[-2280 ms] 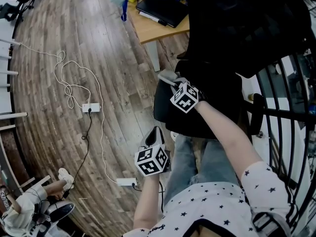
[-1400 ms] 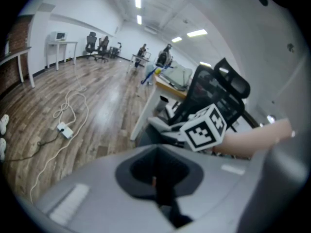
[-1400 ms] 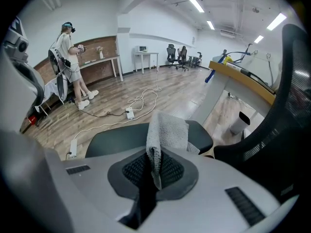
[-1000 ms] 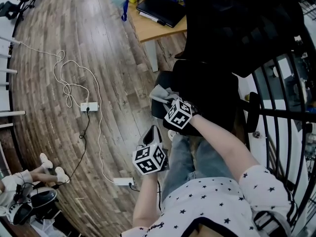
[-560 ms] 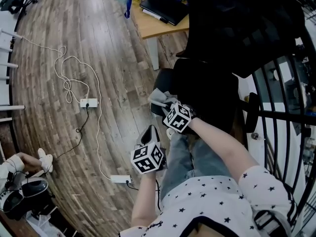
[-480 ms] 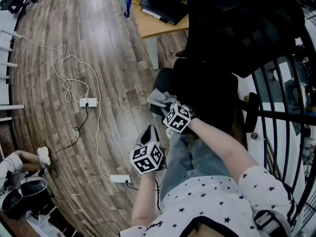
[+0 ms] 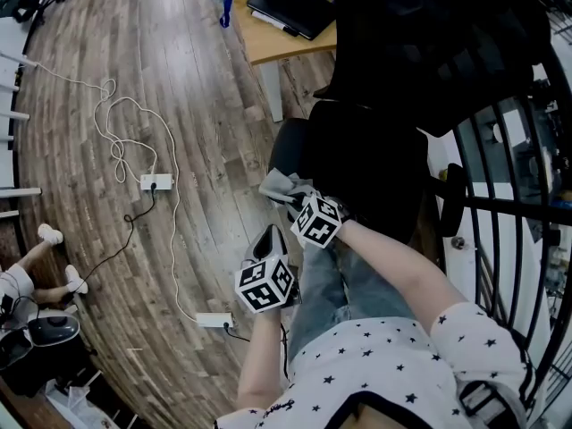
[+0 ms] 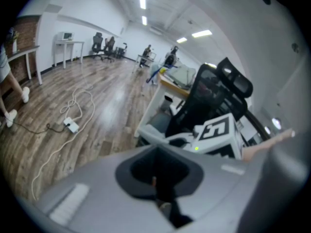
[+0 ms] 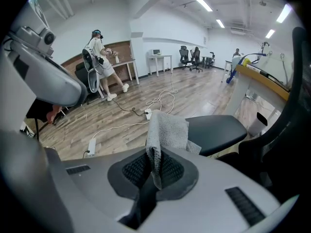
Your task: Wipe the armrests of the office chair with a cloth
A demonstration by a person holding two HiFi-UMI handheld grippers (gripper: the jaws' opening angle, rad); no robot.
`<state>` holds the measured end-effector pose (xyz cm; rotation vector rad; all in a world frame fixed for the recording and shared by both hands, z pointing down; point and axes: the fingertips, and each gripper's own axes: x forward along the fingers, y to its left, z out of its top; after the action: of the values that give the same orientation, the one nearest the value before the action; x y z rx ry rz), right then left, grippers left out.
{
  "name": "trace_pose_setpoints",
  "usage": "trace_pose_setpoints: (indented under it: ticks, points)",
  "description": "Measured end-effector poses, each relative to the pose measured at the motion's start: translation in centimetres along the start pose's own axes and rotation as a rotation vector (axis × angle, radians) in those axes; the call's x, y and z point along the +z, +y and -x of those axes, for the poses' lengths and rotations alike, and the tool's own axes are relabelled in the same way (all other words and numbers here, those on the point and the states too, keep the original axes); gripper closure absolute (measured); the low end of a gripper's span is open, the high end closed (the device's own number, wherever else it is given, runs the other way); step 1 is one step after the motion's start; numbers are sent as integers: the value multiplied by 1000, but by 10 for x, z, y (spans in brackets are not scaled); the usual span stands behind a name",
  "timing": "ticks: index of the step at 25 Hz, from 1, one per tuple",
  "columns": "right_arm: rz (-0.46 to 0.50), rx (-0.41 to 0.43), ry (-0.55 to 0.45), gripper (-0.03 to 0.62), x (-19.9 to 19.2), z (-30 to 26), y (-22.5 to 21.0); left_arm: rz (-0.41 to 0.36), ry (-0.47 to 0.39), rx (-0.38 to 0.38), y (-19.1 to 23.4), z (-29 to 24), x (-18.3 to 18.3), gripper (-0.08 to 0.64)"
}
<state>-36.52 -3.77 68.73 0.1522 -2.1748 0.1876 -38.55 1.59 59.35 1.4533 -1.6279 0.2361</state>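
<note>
While your right claw (image 7: 291,200) is clenched on the grey cloth (image 9: 166,129), the office chair's armrest pad (image 9: 219,129) lies just beyond it, far-right, long axis running away. Your left claw (image 7: 273,239) is closed, empty, less near.

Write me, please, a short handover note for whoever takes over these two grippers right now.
Right gripper: jaws shut on the grey cloth, held at the near end of the office chair's armrest pad; contact unclear.
Left gripper: jaws shut, empty, low beside the person's leg.
Done: cloth gripped and at the armrest.
Left: wipe along this pad, then the second armrest, which I cannot pick out here.
</note>
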Motion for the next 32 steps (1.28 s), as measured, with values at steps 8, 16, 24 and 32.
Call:
trace_pose_setpoints:
  ticks: [8,16,24,32]
  points:
    - [-17,42,-1,566,-8,2,20,-14,0,0,-2,4,-2,552]
    - [-21,23,-26,566,-10,9,24,-6,-24,28,1,13,-5,552]
    - [-41,5,-75,566,-11,42,20,-2,-39,31,-20,24,-19,552]
    - [-47,-16,-155,566,-26,98,29,-1,-84,38,-52,40,-34,552]
